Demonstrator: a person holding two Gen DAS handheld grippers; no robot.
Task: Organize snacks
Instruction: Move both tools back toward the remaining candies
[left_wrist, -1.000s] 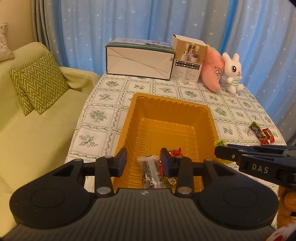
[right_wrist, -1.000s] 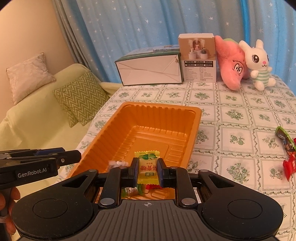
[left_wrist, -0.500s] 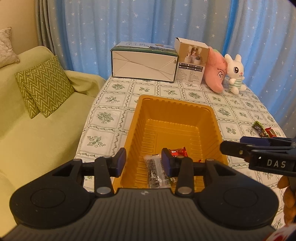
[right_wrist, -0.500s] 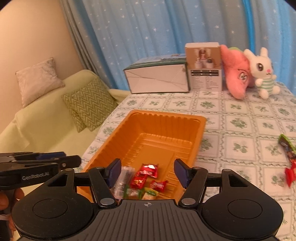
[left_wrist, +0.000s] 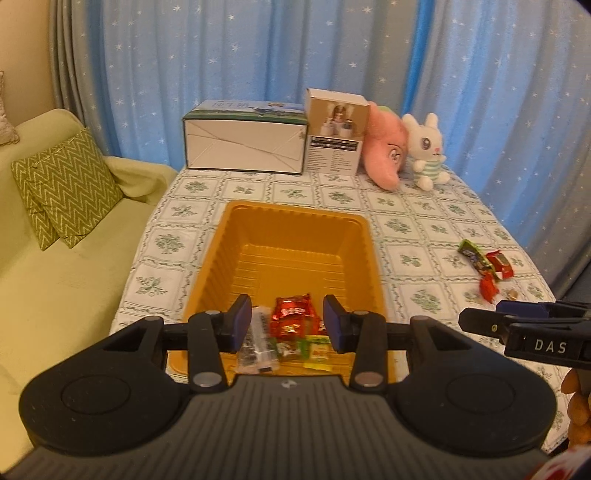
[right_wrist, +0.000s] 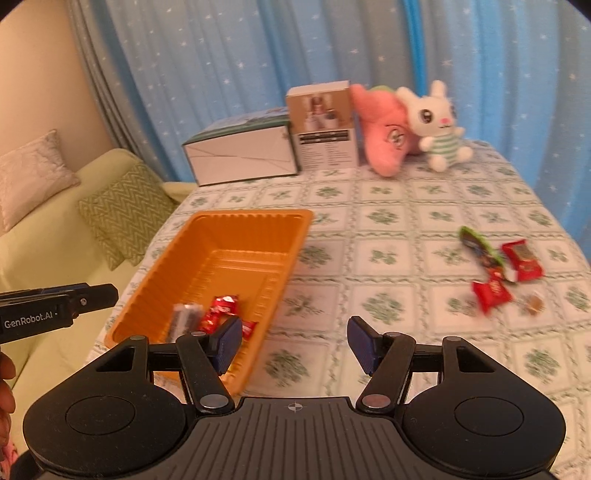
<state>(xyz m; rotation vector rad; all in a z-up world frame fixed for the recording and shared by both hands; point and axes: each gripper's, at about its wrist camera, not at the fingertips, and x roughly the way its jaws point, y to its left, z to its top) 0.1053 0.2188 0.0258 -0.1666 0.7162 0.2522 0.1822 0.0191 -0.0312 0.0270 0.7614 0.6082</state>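
Note:
An orange tray (left_wrist: 295, 211) (right_wrist: 251, 215) sits on the floral tablecloth. Its near end holds a red pack (left_wrist: 291, 317) (right_wrist: 221, 312), a dark clear pack (left_wrist: 256, 339) (right_wrist: 183, 319) and a yellow-green candy (left_wrist: 319, 350). My left gripper (left_wrist: 286, 319) hovers open above these snacks, gripping nothing. My right gripper (right_wrist: 294, 336) stands open and empty over the cloth just right of the tray. Loose snacks lie at the right: a green wrapper (right_wrist: 478, 245), two red packs (right_wrist: 522, 260) (right_wrist: 491, 293) and a small brown candy (right_wrist: 533, 302).
At the table's far end stand a white box (left_wrist: 245, 147), a small carton (left_wrist: 336, 140), a pink plush (left_wrist: 384, 151) and a white rabbit toy (left_wrist: 424, 147). A green sofa with a zigzag cushion (left_wrist: 66, 184) lies left of the table. Blue curtains hang behind.
My right gripper let go of the yellow-green candy into the tray, opened wide and swung right toward the loose snacks. My left gripper drew back from the tray.

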